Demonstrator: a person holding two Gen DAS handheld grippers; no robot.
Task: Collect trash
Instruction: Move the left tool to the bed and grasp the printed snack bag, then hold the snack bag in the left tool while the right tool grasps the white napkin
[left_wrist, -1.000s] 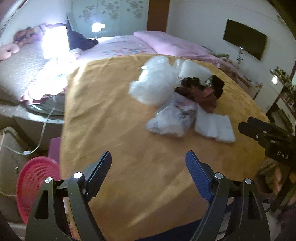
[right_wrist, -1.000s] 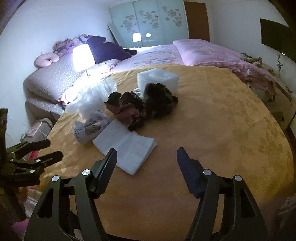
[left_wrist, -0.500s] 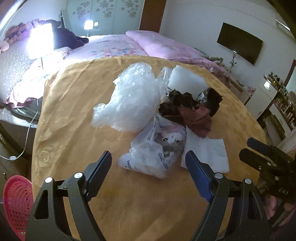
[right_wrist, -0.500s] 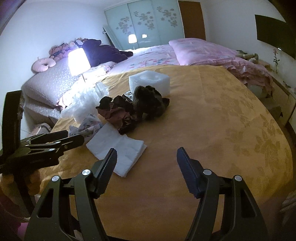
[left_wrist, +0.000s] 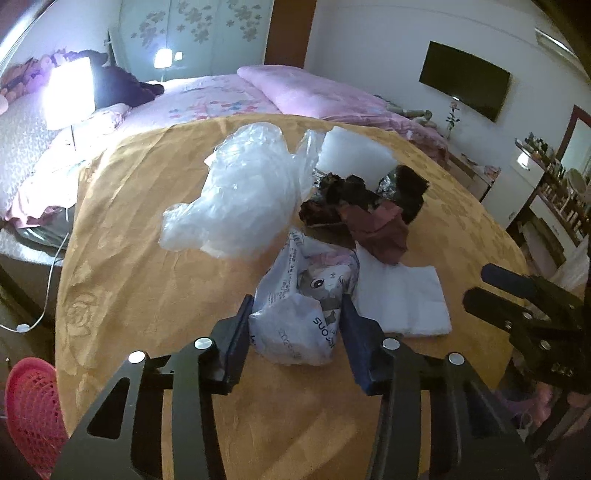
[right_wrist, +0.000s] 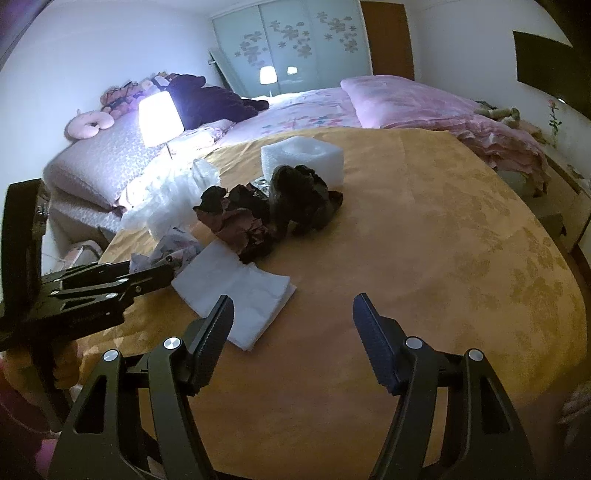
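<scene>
Trash lies on a round table with a yellow cloth (left_wrist: 122, 266). My left gripper (left_wrist: 295, 325) is closed on a crumpled white printed plastic bag (left_wrist: 303, 306), which rests on the table. Beyond it lie a clear plastic bag (left_wrist: 240, 199), dark crumpled wrappers (left_wrist: 362, 210), a white foam block (left_wrist: 351, 155) and a folded white foam sheet (left_wrist: 402, 299). My right gripper (right_wrist: 293, 328) is open and empty above the cloth, just right of the foam sheet (right_wrist: 236, 291). The wrappers (right_wrist: 266, 214) and foam block (right_wrist: 303, 158) lie beyond it.
A red mesh basket (left_wrist: 33, 413) stands on the floor left of the table. A bed with pink bedding (right_wrist: 388, 107) and a lit lamp (right_wrist: 159, 118) lie behind the table. Shelves and a cabinet (left_wrist: 535, 195) stand at the right.
My left gripper moved forward over the table to the printed bag and its fingers closed onto it. My right gripper stayed open and shifted slightly toward the foam sheet.
</scene>
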